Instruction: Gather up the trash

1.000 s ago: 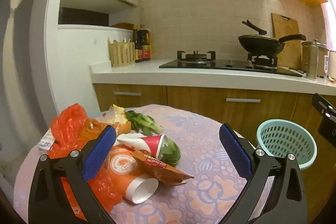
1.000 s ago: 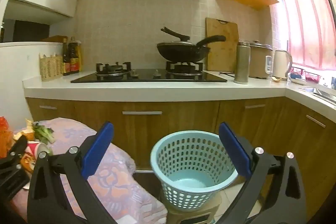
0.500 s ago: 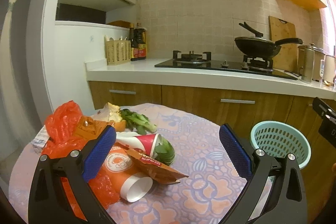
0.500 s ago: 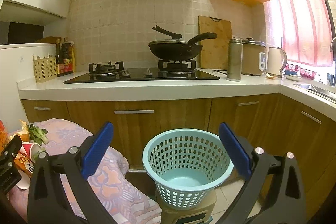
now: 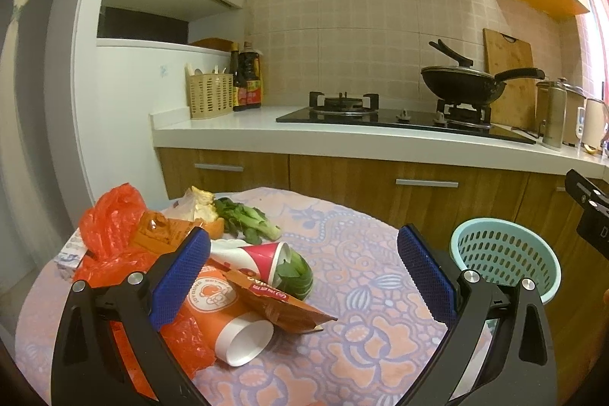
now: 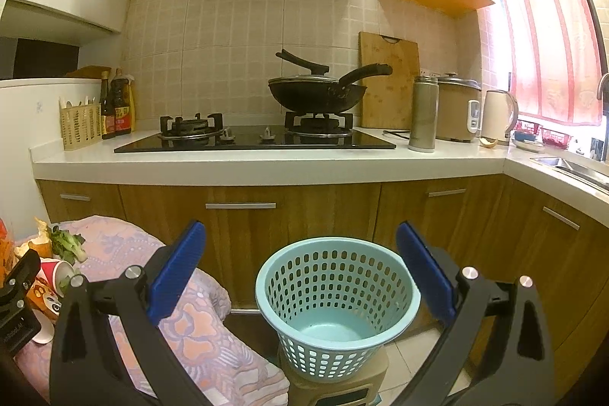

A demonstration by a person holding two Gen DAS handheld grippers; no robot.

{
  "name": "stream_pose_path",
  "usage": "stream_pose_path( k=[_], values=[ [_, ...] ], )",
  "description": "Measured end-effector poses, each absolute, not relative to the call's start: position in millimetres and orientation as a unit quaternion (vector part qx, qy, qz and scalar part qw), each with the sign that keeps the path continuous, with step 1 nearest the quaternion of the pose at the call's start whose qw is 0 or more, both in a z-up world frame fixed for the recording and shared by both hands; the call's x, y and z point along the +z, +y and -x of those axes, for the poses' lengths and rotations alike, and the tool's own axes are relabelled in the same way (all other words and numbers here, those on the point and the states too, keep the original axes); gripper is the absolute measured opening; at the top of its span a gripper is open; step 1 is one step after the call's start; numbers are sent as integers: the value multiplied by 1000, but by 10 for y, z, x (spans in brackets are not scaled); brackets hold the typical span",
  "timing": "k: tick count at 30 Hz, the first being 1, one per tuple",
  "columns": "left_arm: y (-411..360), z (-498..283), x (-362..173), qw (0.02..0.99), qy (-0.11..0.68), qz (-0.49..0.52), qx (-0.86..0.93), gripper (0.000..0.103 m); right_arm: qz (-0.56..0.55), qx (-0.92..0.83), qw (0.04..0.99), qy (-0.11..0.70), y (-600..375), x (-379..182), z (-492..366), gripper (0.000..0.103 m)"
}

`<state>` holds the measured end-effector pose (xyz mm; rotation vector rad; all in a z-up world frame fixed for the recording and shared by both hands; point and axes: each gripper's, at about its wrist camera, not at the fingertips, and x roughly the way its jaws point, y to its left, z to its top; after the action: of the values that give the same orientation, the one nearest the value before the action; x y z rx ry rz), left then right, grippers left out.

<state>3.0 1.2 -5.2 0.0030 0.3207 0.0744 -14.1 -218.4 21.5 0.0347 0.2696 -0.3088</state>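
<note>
**Lin:** Left wrist view first: left claw (image 5: 302, 276) spread wide, nothing in it, hanging over the near side of the trash pile on the desk (image 5: 380, 349). Closest piece is the orange paper cup (image 5: 224, 314) on its side, mouth toward us, brown snack wrapper (image 5: 278, 303) draped across it.

**Dev:** Behind that?

**Lin:** Red-and-white cup (image 5: 262, 255) with a green leaf tucked in it, red plastic bag (image 5: 114, 234) off to the left, bok choy (image 5: 247, 223) and a bread scrap farther back. Everything is touching or overlapping.

**Dev:** Right side?

**Lin:** Right claw (image 6: 300, 273) also spread and empty, aimed straight at the teal basket (image 6: 338, 303), which sits on a stool past the desk edge. Basket looks empty.

**Dev:** Best first pick?

**Lin:** My call: wrapper. It's on top, so lifting it disturbs least. Come down with the blue pads straddling its free corner, pinch flat, lift straight up. Going for the orange cup first would likely drag the wrapper off with it.
</note>
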Motion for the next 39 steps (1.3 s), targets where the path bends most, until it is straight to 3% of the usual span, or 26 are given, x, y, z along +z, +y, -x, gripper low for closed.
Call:
stream_pose_path(
  k=[39],
  values=[
    [24,-22,-40,987,159,9,25,95,-7,-142,981,133,-2098,266,108,95]
  ],
)
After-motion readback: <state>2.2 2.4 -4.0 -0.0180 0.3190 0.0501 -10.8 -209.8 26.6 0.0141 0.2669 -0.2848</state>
